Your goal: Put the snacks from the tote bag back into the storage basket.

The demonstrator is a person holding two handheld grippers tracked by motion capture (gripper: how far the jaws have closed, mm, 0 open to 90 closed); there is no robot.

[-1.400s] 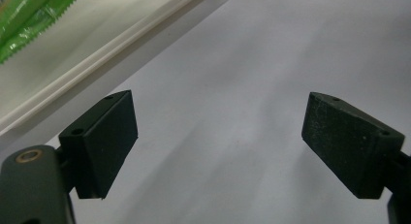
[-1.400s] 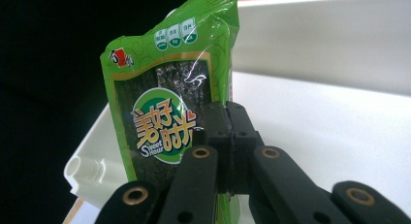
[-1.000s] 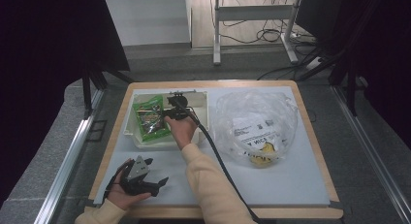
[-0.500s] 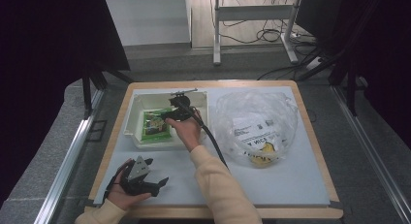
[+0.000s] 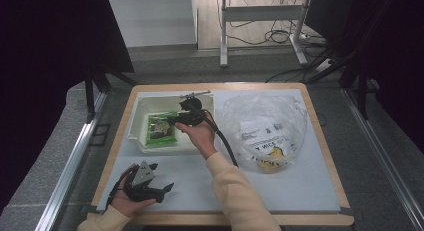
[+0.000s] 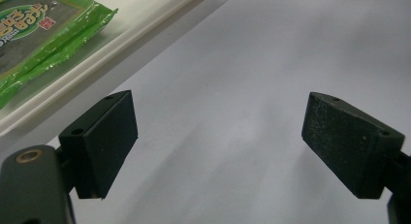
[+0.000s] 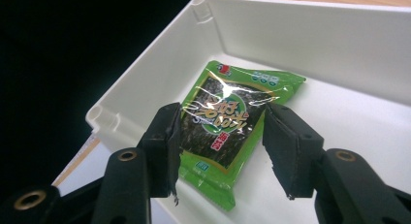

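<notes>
green and shiny, the snack packet (image 7: 232, 120) lies flat on the floor of the white tray (image 7: 145, 78), just ahead of the right claw (image 7: 220, 136) and a little below it. that claw's jaws have just been opening and now stand apart on either side of the packet as the right gripper view looks along them, pressing on nothing. from the high view the right claw (image 5: 175, 120) hangs over the tray (image 5: 137, 111), with the packet (image 5: 160, 128) on its left side. beyond the claw's right side a crumpled clear plastic bag (image 5: 265, 128) sits on the table (image 5: 300, 191). the left claw (image 5: 162, 187) rests low by the near edge, well apart from the tray, jaws wide and holding nothing.
</notes>
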